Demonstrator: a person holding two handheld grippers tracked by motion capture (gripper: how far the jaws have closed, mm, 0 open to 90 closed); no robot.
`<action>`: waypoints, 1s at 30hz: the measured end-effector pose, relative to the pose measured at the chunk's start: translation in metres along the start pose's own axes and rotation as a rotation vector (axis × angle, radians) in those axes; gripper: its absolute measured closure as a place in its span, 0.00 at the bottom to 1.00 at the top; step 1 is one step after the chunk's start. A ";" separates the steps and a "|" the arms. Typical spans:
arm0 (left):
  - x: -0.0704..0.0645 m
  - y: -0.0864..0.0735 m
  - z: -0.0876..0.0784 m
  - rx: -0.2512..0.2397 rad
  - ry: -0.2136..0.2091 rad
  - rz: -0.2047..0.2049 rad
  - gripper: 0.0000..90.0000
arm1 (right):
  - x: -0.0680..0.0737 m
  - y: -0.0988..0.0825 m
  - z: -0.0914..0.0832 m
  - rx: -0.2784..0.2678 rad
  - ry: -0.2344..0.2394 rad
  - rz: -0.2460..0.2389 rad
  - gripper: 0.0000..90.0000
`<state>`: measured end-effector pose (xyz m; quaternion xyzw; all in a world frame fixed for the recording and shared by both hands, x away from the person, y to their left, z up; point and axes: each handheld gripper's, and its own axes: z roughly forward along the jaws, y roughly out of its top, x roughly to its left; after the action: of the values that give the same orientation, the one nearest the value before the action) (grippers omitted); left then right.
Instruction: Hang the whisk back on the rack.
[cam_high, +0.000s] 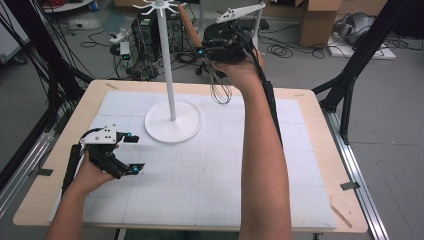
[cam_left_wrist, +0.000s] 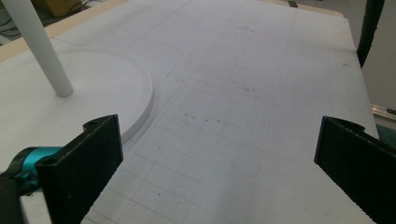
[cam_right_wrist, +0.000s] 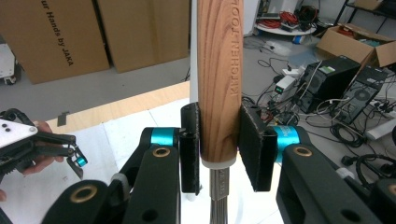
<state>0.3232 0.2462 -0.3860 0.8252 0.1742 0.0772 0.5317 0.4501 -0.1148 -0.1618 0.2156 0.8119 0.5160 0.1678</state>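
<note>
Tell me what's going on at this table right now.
A person holds a gripper in each hand. The right gripper is shut on the wooden handle of a whisk, held up beside the white stand, its wires hanging down. The left gripper rests low over the white mat, jaws open and empty.

Even, soft indoor light with faint shadows; all views slightly grainy, the near black jaws blurred.
</note>
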 end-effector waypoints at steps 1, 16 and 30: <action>0.000 0.000 -0.001 -0.002 -0.001 0.003 0.02 | 0.000 0.000 0.001 -0.001 0.001 0.001 0.79; 0.000 -0.001 -0.002 0.001 0.002 -0.003 0.02 | -0.005 0.004 0.013 0.035 -0.028 0.016 0.79; 0.000 -0.002 -0.003 0.004 0.003 -0.005 0.02 | -0.006 0.008 0.020 0.065 -0.071 0.030 0.79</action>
<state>0.3215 0.2497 -0.3865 0.8257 0.1772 0.0767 0.5300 0.4661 -0.0997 -0.1627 0.2510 0.8185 0.4838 0.1816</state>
